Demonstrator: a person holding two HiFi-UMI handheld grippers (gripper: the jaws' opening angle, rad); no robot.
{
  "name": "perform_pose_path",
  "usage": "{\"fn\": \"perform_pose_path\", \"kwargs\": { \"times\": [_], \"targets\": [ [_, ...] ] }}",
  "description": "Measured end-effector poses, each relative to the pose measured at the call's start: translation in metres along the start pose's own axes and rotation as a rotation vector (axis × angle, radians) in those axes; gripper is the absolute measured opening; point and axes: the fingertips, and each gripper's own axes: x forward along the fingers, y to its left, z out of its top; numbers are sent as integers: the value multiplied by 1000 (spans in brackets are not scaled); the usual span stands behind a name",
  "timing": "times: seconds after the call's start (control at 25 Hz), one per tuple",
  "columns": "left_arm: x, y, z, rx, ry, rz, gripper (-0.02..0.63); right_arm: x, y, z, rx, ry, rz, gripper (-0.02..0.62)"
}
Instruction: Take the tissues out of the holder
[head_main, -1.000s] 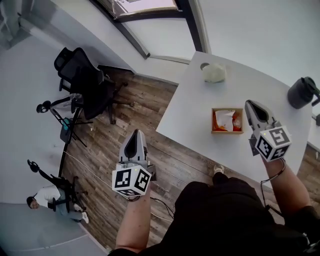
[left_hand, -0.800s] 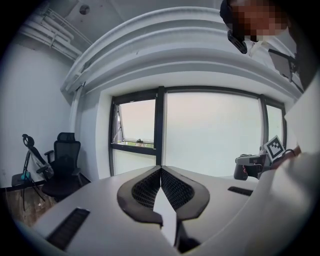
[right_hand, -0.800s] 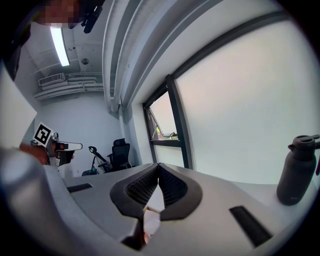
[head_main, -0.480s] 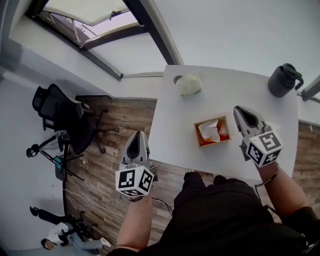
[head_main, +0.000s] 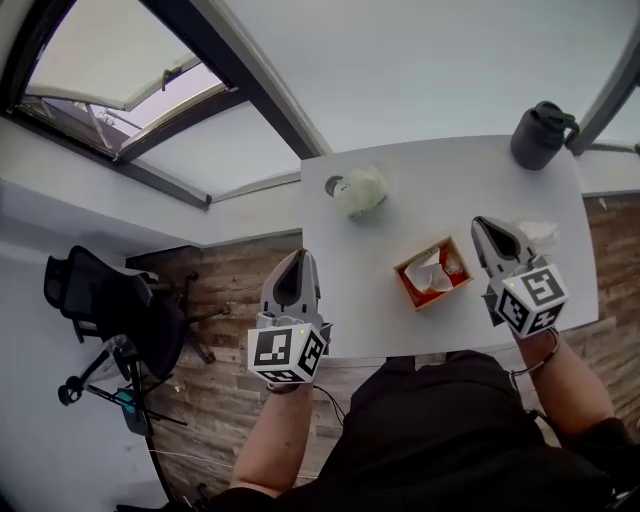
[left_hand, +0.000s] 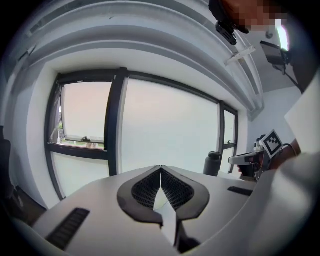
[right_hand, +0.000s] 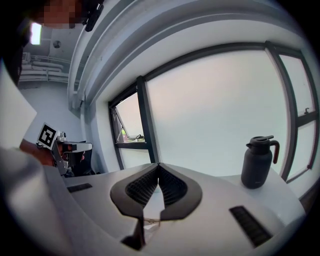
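Grey left tongs (head_main: 297, 257) and right tongs (head_main: 481, 224), black ribbed pads (left_hand: 145, 189), black-and-white marker cubes (head_main: 287, 353), black top (head_main: 440, 430).

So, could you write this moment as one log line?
left tool: shut, empty | right tool: shut, empty | tissues: in holder

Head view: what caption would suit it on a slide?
Person at a white table, left gripper and right gripper both shut, tissues in the wooden holder between them.
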Motion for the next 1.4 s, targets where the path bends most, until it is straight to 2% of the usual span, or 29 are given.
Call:
{"fn": "perform_pose_path", "kwargs": {
  "times": [0.28,0.52,0.8,1.08,1.4],
  "targets": [
    [35,6,-11,11,14,-196,6,-11,19,-14,26,10,-153,5],
    [46,-6,-22,8,30,-285,6,-22,34,-23,22,51,-190,5],
    [48,-2,-31,-17,49,-259,6,-15,36,-47,20,118,-148,5],
    [52,-6,-52,-16,85,-220,6,11,36,-101,31,257,-82,6],
    [56,-11,-73,-11,106,-203,6,26,29,-130,6,302,-49,9]
  ]
}}
